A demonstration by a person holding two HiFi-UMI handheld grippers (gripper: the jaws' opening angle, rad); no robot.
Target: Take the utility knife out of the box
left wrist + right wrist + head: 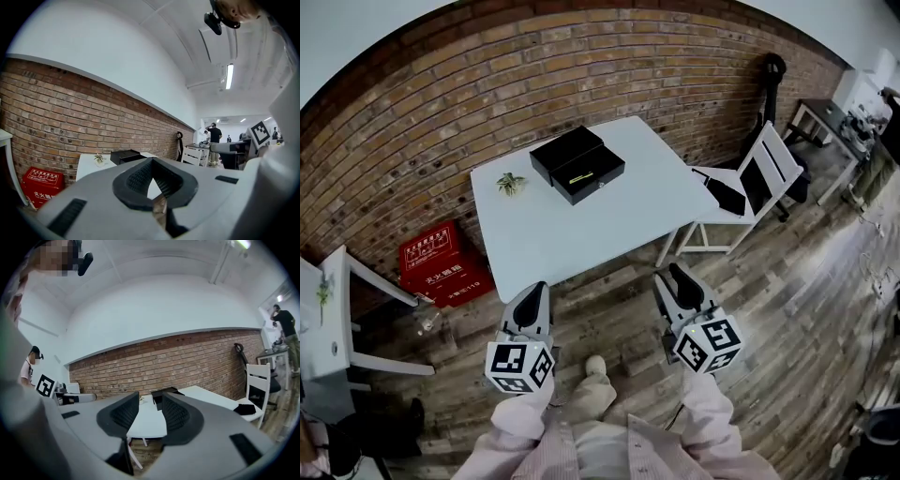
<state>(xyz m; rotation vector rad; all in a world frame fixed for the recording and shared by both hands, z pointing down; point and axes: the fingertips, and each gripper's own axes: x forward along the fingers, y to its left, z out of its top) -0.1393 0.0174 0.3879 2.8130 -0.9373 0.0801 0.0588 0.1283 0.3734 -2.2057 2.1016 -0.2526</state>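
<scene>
An open black box [577,164] rests on the far part of the white table [572,234]. Inside its nearer half lies the yellow utility knife [579,177]. Both grippers hang low in front of the table, well short of the box. My left gripper [533,298] has its jaws together and holds nothing. My right gripper [673,283] is open and empty. In the left gripper view the box [124,155] shows beyond the shut left gripper [151,161]. In the right gripper view the box [159,392] appears between the spread jaws of the right gripper [150,397].
A small potted plant [510,183] sits left of the box. A white chair [759,183] with a black item on its seat stands right of the table. A red crate [441,262] lies on the floor by the brick wall. White furniture [328,319] stands at the left.
</scene>
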